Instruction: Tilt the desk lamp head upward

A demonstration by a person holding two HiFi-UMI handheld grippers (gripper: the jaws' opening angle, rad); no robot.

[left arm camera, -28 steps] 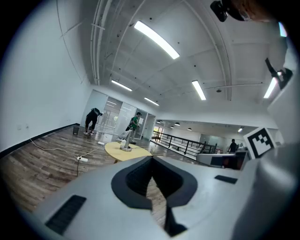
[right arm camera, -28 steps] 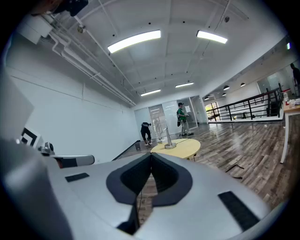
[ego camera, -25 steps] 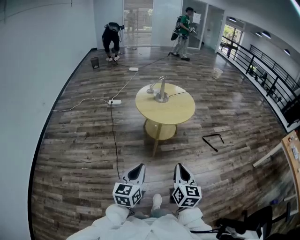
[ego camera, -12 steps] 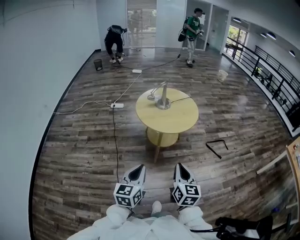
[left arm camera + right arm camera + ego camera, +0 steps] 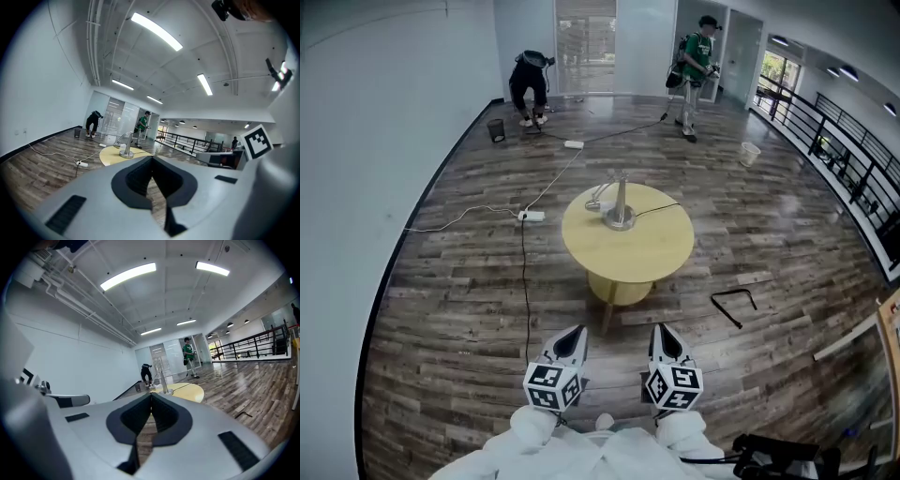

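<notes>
Standing on the one round counter (image 5: pixel 628 251) is a single desk lamp (image 5: pixel 617 202), made of silvery metal with a round base, an upright post and a thin arm that bends to the left, its head hung low over the top. A dark cord is seen running from the base off the counter's right edge. The counter top is smooth, pale yellow wood, and a smaller round shelf is carried beneath it. Two claws are held low, close to the person's white sleeves and well apart from the counter: the left claw (image 5: pixel 574 337) and the right claw (image 5: pixel 662 336), each fitted with one cube of black-and-white square markers. In both gripper views the dark, ribbed pads are pressed together and nothing is held between them. The floor (image 5: pixel 450 309) is laid in grey-brown wood planks, across which thin cables are trailed to one white power strip (image 5: pixel 532 216). Two people (image 5: pixel 528 82) are seen at the far end of the room, and one black metal railing (image 5: pixel 853 173) is set along the right.
</notes>
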